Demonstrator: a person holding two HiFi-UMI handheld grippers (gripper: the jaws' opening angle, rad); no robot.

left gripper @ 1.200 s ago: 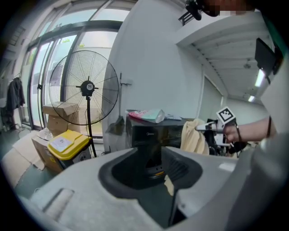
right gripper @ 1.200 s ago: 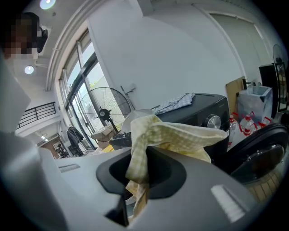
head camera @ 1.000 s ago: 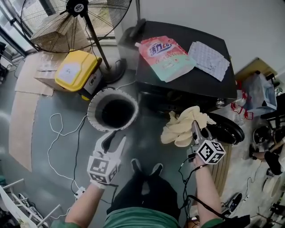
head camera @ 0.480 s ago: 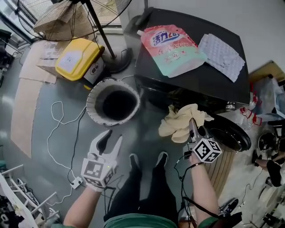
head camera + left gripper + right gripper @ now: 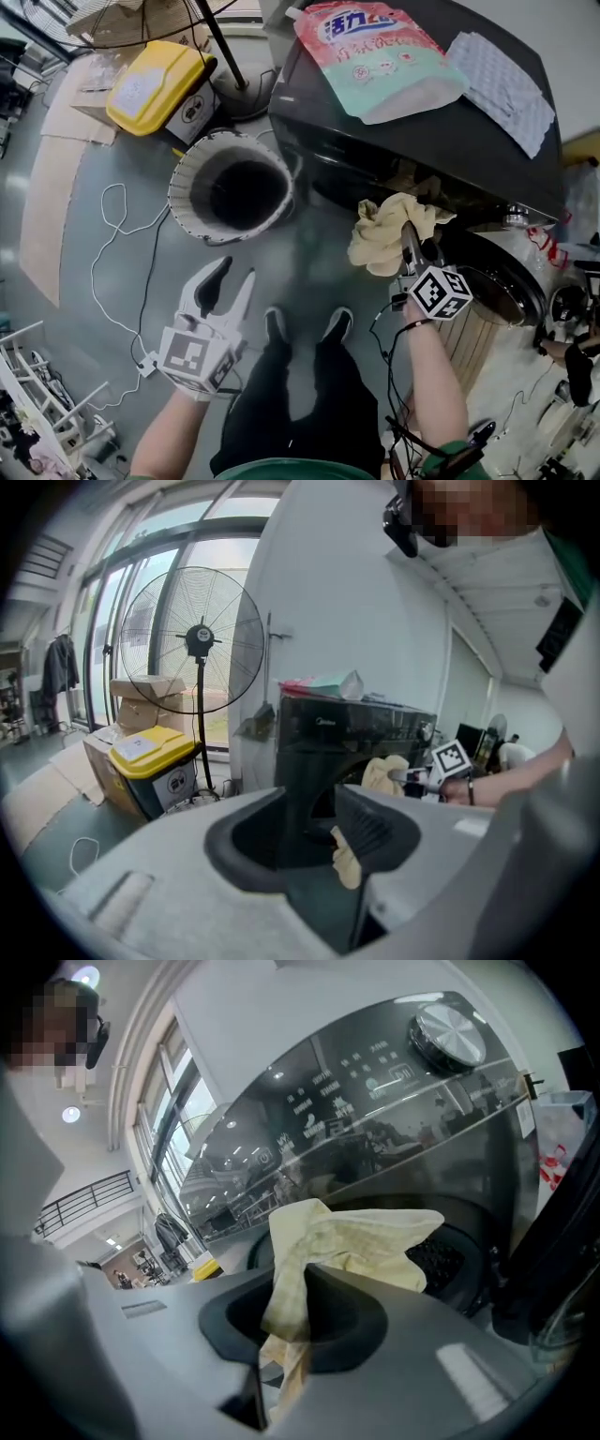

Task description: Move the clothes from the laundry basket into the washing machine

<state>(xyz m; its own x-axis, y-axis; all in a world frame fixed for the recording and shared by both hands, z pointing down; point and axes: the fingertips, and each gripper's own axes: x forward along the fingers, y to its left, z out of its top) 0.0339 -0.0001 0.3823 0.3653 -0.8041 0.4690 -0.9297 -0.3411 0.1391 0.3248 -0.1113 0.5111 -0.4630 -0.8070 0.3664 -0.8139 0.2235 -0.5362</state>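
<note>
— What has the right claw (image 5: 291,1335) got?
— It's pinched almost shut on a pale yellow cloth (image 5: 352,1237). It has a bunched fold, and the rest flops over the jaws. The cloth hangs right at the front of the washing machine (image 5: 309,103), beside its open door (image 5: 497,291).
— How will it handle?
— Light and limp, I'd say — not slippery, nothing to break. A pinch on a gathered fold should hold, though trailing ends might snag on the opening's rim.
— And the left claw (image 5: 225,286)?
— Jaws wide apart, gripping nothing, over the floor near the laundry basket (image 5: 183,178). A small pale scrap sits by one jaw — I can't tell what.
</note>
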